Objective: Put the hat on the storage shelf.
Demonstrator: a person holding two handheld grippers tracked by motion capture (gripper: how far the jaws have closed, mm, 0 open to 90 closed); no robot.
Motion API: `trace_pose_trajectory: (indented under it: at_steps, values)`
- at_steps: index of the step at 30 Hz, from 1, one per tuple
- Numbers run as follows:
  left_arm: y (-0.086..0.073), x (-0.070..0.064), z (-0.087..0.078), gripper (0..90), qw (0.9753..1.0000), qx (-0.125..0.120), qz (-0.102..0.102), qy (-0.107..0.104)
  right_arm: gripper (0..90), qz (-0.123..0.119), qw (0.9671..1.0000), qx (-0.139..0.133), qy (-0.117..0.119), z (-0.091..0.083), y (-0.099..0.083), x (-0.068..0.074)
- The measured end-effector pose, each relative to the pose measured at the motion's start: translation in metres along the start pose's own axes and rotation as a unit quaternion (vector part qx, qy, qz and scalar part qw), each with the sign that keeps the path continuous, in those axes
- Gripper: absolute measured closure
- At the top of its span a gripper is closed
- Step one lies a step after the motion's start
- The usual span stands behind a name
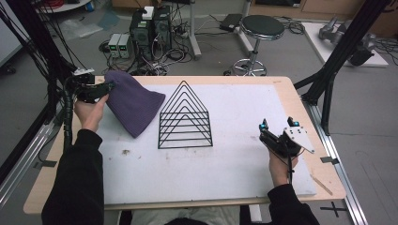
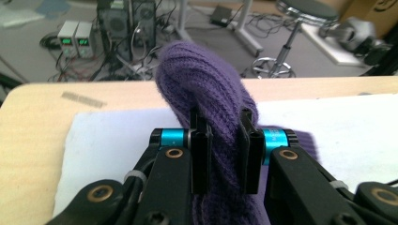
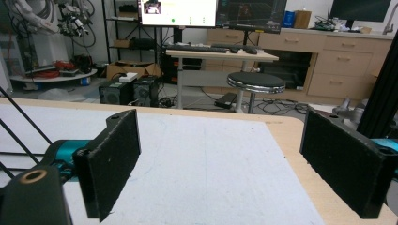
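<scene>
The white mat [image 1: 234,159] gives you a soft working surface. The black wire rack [image 1: 184,117] stands upright at its centre. Your left gripper [image 2: 220,140] clenches the purple knit hat [image 1: 133,101] beside the rack, bunching its fabric. Your right gripper [image 1: 278,127] hovers released.

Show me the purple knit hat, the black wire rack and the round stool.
purple knit hat [image 1: 133,102], high view, middle of the knit
black wire rack [image 1: 184,123], high view, its wires
round stool [image 1: 262,26], high view, seat top

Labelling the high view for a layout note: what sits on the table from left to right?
Left gripper → purple beanie → wire rack → right gripper.
</scene>
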State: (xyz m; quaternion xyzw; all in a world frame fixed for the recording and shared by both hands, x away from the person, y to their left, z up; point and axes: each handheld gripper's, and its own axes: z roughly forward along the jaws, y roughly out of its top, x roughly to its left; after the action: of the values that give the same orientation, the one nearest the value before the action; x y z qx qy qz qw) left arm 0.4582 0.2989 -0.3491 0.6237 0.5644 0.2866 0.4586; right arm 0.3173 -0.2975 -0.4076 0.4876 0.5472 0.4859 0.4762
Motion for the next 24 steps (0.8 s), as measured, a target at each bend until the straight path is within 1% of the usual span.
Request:
trace_pose_trajectory:
  at_steps: [3,5,7,8,9,13,18,24]
  values:
    - [0.002,-0.004,-0.006,78.9,0.9998,-0.013,0.013,-0.012,12.0,0.002,1.0,0.002,0.001,0.0,0.0,0.001]
    - [0.005,-0.009,-0.011,78.9,0.9993,-0.025,0.022,-0.017,12.0,-0.001,1.0,0.002,0.001,0.001,0.0,0.001]
    - [0.007,-0.015,-0.017,78.9,0.9985,-0.038,0.032,-0.024,11.9,-0.001,1.0,0.002,0.001,0.001,0.0,0.001]
    - [0.01,-0.021,-0.022,78.9,0.9973,-0.05,0.042,-0.032,11.9,-0.001,1.0,0.002,0.001,0.001,0.0,0.001]
    - [0.01,-0.021,-0.022,78.9,0.9973,-0.05,0.042,-0.032,11.9,0.0,1.0,0.003,0.002,0.001,0.0,0.001]
    - [0.016,-0.032,-0.032,78.9,0.9946,-0.064,0.064,-0.049,11.9,0.001,1.0,0.003,0.002,0.0,0.0,0.002]
    - [0.021,-0.047,-0.045,78.8,0.9907,-0.085,0.078,-0.072,12.0,0.0,1.0,0.002,0.002,0.001,0.0,0.002]
    - [0.026,-0.059,-0.055,78.9,0.9858,-0.106,0.096,-0.088,11.9,-0.001,1.0,0.0,0.002,0.0,0.0,0.001]
